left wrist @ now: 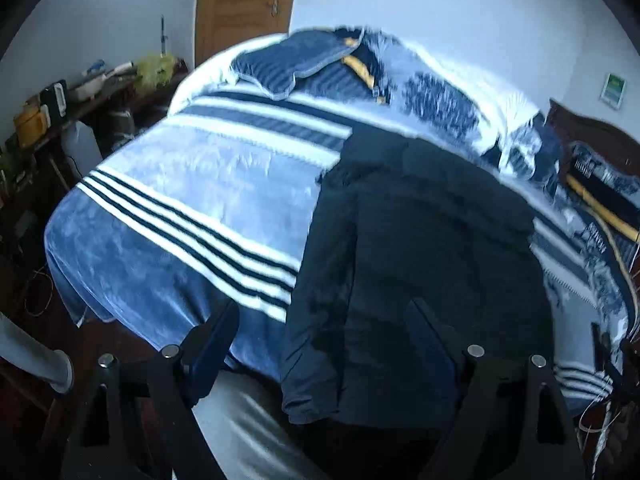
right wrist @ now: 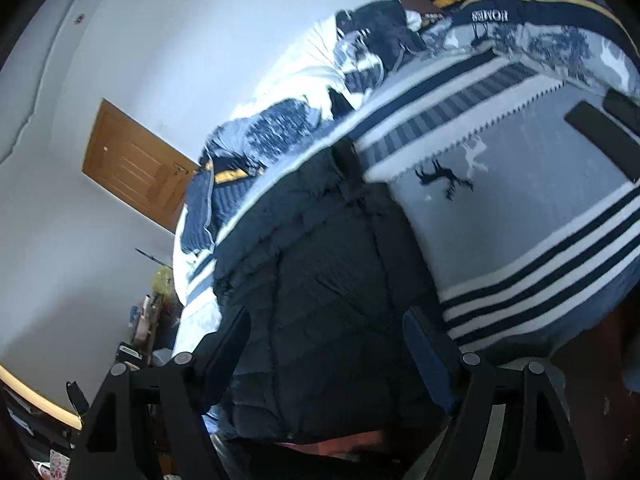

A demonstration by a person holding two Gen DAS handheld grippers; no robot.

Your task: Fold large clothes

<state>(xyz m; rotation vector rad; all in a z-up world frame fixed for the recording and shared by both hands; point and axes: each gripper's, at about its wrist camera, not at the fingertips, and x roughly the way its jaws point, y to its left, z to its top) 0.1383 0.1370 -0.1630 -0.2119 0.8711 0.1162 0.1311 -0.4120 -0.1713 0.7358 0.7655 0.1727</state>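
A large dark navy quilted jacket (left wrist: 420, 248) lies spread on a bed with a blue and white striped blanket (left wrist: 192, 184). Its lower hem hangs over the bed's near edge. My left gripper (left wrist: 324, 320) is open and empty, held above the hem, its fingers (left wrist: 218, 332) clear of the cloth. In the right wrist view the same jacket (right wrist: 320, 288) fills the middle, seen tilted. My right gripper (right wrist: 326, 328) is open and empty, its jaws straddling the jacket's near edge without closing on it.
Pillows and a bunched quilt (left wrist: 440, 92) lie at the bed's far side. A cluttered dark desk (left wrist: 80, 100) stands left of the bed. A wooden door (left wrist: 244, 4) is behind. A dark remote-like bar (right wrist: 604, 140) lies on the blanket at right.
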